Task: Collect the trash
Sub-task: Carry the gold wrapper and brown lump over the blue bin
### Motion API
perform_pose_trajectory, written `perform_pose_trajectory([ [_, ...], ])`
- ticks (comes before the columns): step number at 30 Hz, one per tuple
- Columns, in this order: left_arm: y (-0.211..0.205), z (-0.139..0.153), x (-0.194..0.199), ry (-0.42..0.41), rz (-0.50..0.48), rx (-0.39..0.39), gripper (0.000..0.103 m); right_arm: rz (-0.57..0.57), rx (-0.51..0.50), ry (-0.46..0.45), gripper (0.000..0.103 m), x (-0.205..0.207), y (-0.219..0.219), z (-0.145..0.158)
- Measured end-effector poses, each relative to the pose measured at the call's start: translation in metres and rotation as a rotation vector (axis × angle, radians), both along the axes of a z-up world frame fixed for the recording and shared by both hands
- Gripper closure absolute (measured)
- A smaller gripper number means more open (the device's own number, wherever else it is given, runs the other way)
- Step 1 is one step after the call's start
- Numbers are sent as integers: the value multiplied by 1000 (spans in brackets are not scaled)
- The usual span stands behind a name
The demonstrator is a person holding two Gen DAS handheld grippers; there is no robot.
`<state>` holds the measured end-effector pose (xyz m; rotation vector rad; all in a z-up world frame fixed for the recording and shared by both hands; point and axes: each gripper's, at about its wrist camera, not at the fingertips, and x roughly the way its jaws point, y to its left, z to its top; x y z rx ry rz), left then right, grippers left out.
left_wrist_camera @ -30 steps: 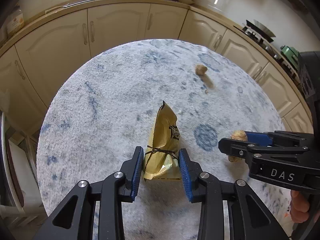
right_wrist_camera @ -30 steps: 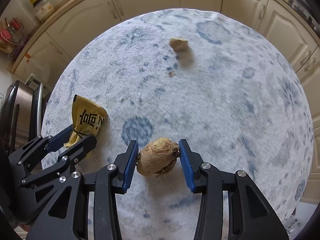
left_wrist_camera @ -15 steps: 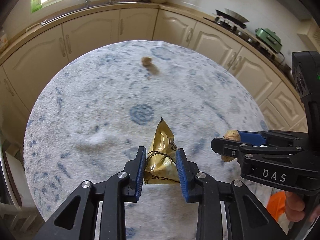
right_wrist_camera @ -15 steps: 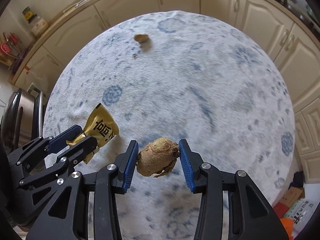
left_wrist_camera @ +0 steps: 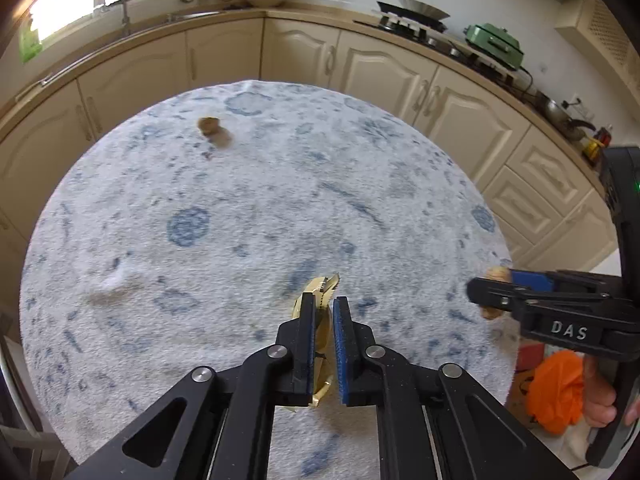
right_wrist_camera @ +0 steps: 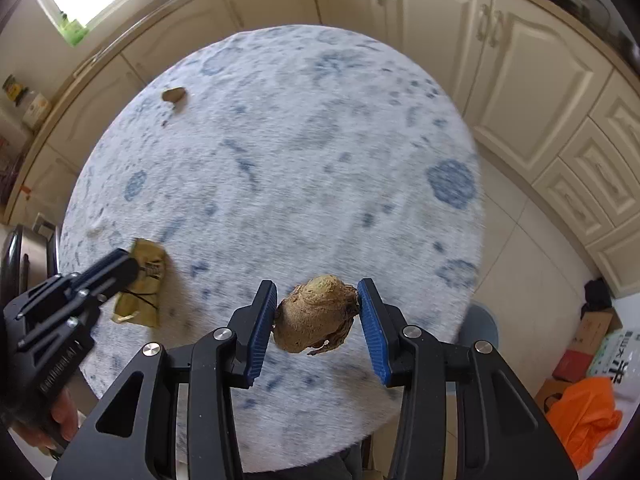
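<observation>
Here, crinkled gold foil wrapper [left_wrist_camera: 320, 296], knobbly brown root [right_wrist_camera: 316, 314], fuzzy round tablecloth [left_wrist_camera: 280, 200]

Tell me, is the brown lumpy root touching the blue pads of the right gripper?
Touching. The right wrist view shows the root clamped between both blue pads of the right gripper, lifted above the table.

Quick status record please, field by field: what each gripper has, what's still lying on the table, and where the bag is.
left gripper: shut on the gold wrapper; jaws have just been closing, wrapper squeezed flat between them
right gripper: shut on the brown root lump, held off the table
left on table: one small brown scrap at the far side
table: round, blue-patterned white cover
orange bag: on the floor past the table's edge, to the right
other floor items: cardboard boxes near the bag
</observation>
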<state>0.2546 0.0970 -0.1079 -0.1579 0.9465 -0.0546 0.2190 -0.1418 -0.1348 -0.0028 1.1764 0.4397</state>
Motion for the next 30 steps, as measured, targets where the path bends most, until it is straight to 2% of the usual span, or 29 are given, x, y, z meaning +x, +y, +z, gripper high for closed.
perform_pose_trajectory([
  [1,0,0,-3,3,15,21,64,-9,1,3,61,0,-5,-2],
  [2,2,-3,-3,10,27,35,47,-17,4,7,61,1,-9,-3],
  [3,3,-7,-4,6,27,34,23,-22,5,9,61,0,-11,-5],
  [5,2,-19,-6,36,32,40,27,-27,9,14,61,0,-13,-9],
  [7,2,-37,-7,86,34,24,36,-23,12,24,61,-1,-13,-13],
  [8,0,-36,-12,38,32,46,34,-19,13,31,61,-1,-12,-15],
  [11,-3,-40,-16,20,57,63,38,-6,0,18,61,-5,-5,-15],
  [13,-5,-41,-18,4,101,107,66,7,15,20,61,-5,-1,-14],
  [14,-3,-41,-18,-4,115,105,68,15,25,23,61,-6,1,-13],
  [20,1,-39,-18,22,118,67,70,40,32,7,61,-10,12,-7],
  [30,-15,-30,-14,23,66,70,70,43,26,-39,61,-12,12,9],
])
